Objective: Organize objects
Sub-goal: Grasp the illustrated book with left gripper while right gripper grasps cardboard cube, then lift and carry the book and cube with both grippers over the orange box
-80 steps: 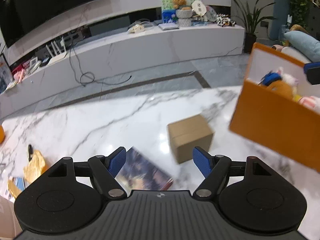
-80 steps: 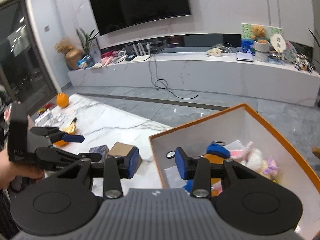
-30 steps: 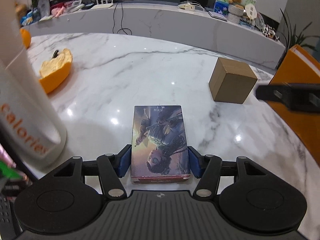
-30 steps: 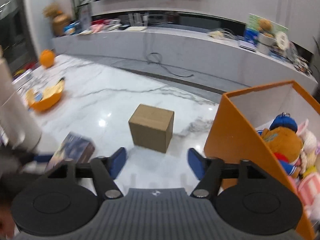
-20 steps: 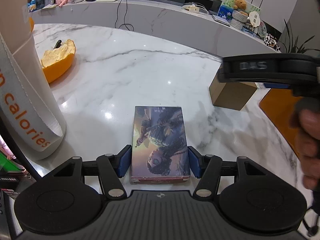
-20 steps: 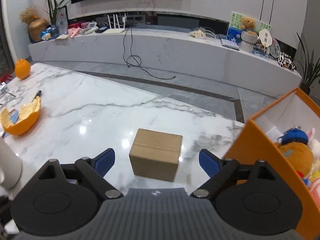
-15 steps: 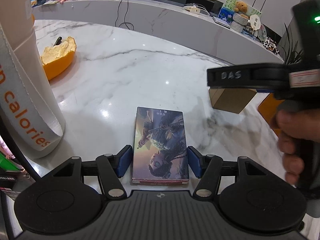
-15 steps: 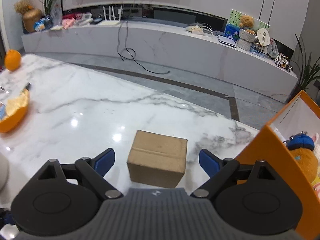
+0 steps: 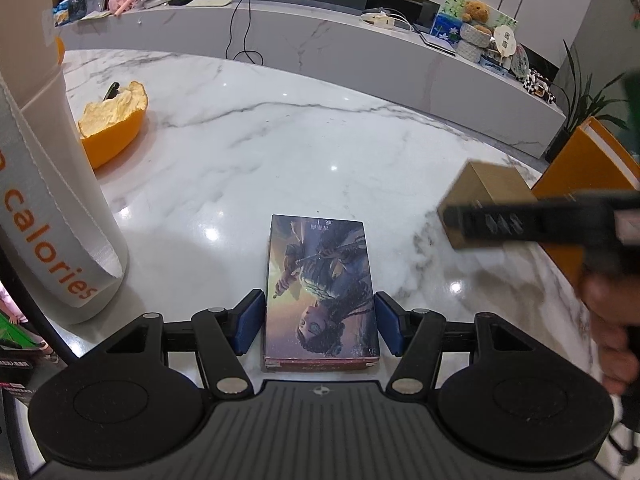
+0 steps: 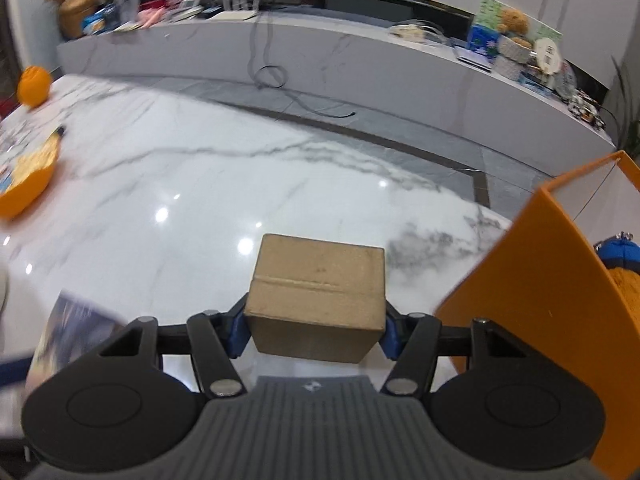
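A flat box with a painted figure on its lid (image 9: 320, 284) lies on the marble table between the blue pads of my left gripper (image 9: 319, 322), which press its two long sides. A brown cardboard box (image 10: 318, 294) sits between the pads of my right gripper (image 10: 314, 330), which touch its sides. The cardboard box (image 9: 486, 196) also shows in the left wrist view, partly hidden by the blurred right gripper. The picture box (image 10: 70, 330) appears blurred at the lower left of the right wrist view.
An open orange bin (image 10: 552, 280) with plush toys stands right of the cardboard box. A white cylinder with orange lettering (image 9: 48, 200) stands close on the left. An orange peel half (image 9: 114, 124) and a whole orange (image 10: 34, 84) lie farther left.
My right gripper has moved forward over the cardboard box and closed its pads onto its sides. My left gripper stays around the picture box.
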Demonstrator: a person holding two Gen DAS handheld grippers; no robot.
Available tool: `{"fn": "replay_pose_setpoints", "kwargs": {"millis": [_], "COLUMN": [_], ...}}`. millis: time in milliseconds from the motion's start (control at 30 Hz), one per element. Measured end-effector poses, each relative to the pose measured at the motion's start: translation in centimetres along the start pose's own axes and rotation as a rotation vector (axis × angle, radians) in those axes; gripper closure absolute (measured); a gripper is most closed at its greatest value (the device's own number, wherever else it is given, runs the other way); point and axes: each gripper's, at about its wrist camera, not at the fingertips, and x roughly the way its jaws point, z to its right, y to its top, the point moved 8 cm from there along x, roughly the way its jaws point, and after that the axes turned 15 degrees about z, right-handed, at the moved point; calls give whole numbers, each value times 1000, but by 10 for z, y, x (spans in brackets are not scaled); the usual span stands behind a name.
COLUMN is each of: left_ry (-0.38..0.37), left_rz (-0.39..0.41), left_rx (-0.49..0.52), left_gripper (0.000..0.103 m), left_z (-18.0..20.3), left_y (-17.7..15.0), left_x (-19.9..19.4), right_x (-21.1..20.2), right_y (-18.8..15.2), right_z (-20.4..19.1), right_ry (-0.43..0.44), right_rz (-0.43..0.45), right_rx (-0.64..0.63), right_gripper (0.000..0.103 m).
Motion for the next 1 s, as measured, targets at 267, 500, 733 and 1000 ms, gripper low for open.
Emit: {"fn": "replay_pose_setpoints", "kwargs": {"millis": [267,500,733,1000], "left_ry": [-28,-62,-81,-75], "left_rz": [-18,-18,0,29], "left_rx": [49,114,156,216], "left_gripper": [34,34,34,9], "left_z": [17,45,64,77], "left_y": [-15,-47,-80,-85], "left_x": [-15,-47,-84,-81], "right_x": [-58,-98,-114,-120], "right_y": [-42,-73,-84,-88], "right_z": [2,15,16,8], "right_ry": [130,203,204,230], "right_rz": [-78,-100,-106,-107], "right_rx": [-145,-160,-163,-174], "right_gripper": [41,41,41,41]}}
